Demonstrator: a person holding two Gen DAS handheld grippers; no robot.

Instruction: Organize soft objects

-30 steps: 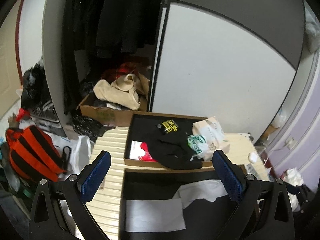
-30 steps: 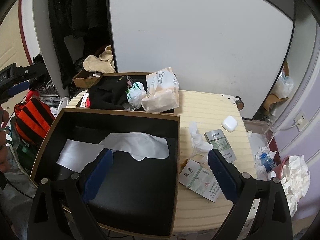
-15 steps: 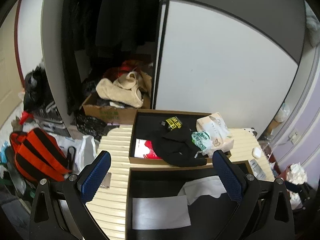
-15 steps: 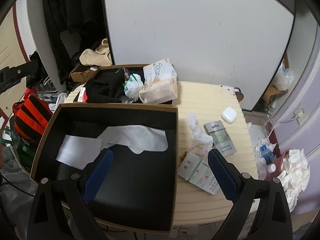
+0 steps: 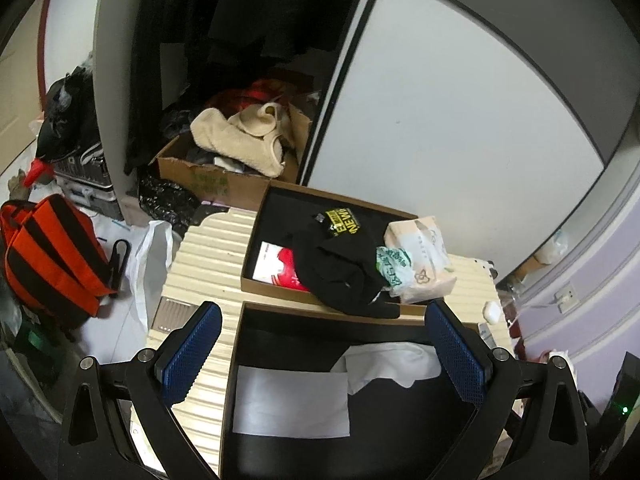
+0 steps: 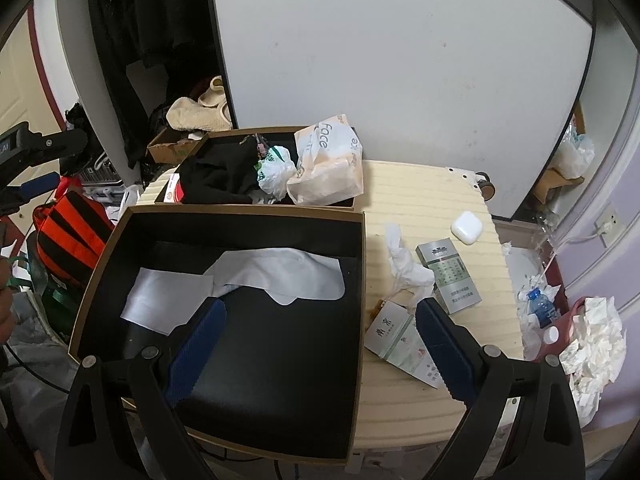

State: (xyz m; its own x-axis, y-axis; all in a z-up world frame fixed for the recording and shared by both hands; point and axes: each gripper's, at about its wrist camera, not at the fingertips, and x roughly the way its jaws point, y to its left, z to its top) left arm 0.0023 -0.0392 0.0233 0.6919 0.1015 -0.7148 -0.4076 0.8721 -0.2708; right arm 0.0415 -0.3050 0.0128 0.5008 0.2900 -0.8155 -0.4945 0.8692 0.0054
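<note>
Both wide open and empty: left gripper (image 5: 324, 354) and right gripper (image 6: 320, 350) over one near black box (image 6: 248, 360) holding two white sheets (image 6: 280, 278), beyond it one far box (image 5: 256, 264) with one black garment (image 5: 340, 276), one tissue pack (image 6: 328, 176).

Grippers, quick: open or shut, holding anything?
Left gripper: open, holding nothing, above the near box.
Right gripper: open, holding nothing.

White sliding wardrobe door (image 6: 400, 60), lilac wall (image 5: 592, 280) right, cream slatted table (image 6: 432, 200), cluttered floor.
</note>
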